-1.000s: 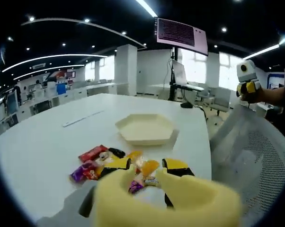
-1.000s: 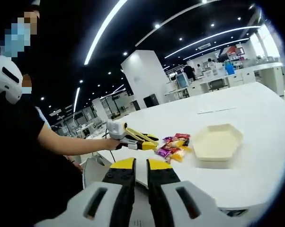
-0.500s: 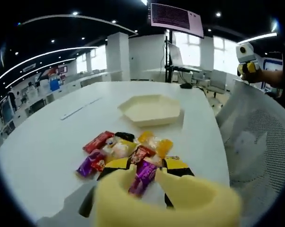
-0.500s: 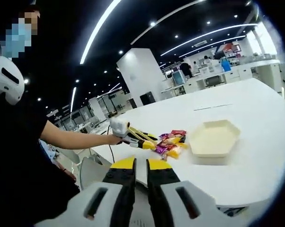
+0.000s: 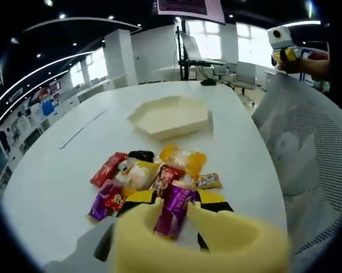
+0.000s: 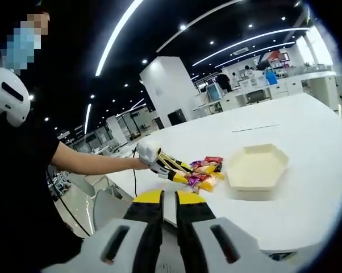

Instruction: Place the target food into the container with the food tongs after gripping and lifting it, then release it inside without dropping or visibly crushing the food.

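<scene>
A pile of wrapped snacks [image 5: 154, 173] lies on the white table [image 5: 57, 170] in the left gripper view. My left gripper [image 5: 175, 200] is open at the pile's near edge, with a purple packet [image 5: 174, 209] lying between its yellow-tipped jaws. Beyond the pile stands a cream hexagonal container [image 5: 170, 116] with nothing in it. The right gripper view shows the left gripper [image 6: 182, 175] reaching into the snacks [image 6: 205, 173] beside the container [image 6: 255, 168]. My right gripper [image 6: 169, 198] is shut on nothing, held off the table's edge. It also appears far off as the right gripper [image 5: 283, 45].
A white mesh chair back [image 5: 310, 170] stands close on the right of the table. A thin white strip [image 5: 83, 128] lies on the table's left. A monitor on a stand [image 5: 185, 40] is behind the table. A person's arm [image 6: 91, 165] holds the left gripper.
The left gripper has moved forward and down onto the pile; the purple packet now lies between its jaws. The right gripper has barely moved.
</scene>
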Motion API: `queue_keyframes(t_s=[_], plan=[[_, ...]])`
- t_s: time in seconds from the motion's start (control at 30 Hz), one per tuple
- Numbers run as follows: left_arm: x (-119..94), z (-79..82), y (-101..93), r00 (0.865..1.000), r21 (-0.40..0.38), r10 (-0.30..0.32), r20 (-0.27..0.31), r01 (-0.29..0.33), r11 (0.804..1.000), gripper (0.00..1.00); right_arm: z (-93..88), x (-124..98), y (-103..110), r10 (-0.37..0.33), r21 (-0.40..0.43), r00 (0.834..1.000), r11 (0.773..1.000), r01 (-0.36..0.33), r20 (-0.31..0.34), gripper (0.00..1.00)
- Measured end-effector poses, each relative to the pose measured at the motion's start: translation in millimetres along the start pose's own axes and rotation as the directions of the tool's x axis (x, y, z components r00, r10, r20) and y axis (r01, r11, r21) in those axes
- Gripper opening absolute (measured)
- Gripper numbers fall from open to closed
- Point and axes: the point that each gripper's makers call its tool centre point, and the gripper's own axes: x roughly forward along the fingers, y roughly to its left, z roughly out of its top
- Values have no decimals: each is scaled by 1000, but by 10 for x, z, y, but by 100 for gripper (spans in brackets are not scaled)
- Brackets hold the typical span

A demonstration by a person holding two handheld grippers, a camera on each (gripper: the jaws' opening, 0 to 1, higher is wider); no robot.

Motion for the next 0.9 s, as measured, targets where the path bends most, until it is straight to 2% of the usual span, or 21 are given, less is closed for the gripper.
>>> queue_keyframes(t_s=[0.27, 0.37, 0.43, 0.53, 0.63, 0.7, 0.77, 0.8, 0.83, 0.9], plan=[[53, -93, -40, 997, 36, -54, -53, 56, 998, 23, -10, 3, -29, -4, 4, 1000, 1000, 4, -4, 7], [43, -78, -31, 998, 26, -54, -39, 55, 998, 23, -18, 8, -88, -23, -2, 1000, 1000, 23, -10, 9], [31, -88, -29, 999, 20, -48, -24, 49, 999, 23, -30, 6, -180, -64, -37, 998, 997, 63, -21, 11], [28, -83, -34, 999, 14, -38, -11, 38, 999, 23, -53, -5, -279, -108, -71, 994, 992, 105, -34, 18], [20, -84, -27, 1000, 10, -29, 1, 29, 1000, 23, -73, -34, -482, -198, -127, 980, 973, 194, -23, 35], [23, -86, -25, 1000, 9, -25, 4, 25, 1000, 24, -102, -56, -599, -248, -147, 969, 959, 242, -23, 54], [26, -90, -24, 1000, 10, -24, 6, 24, 1000, 24, -130, -73, -688, -284, -175, 959, 945, 276, -21, 66], [28, -91, -23, 1000, 6, -24, 5, 24, 1000, 24, -157, -92, -759, -315, -184, 949, 934, 306, -23, 70], [31, -88, -23, 1000, 5, -24, 5, 24, 1000, 24, -177, -78, -772, -315, -186, 949, 934, 306, -23, 74], [41, -77, -30, 1000, 6, -23, 9, 23, 1000, 24, -228, -68, -860, -350, -190, 936, 921, 339, -25, 89]])
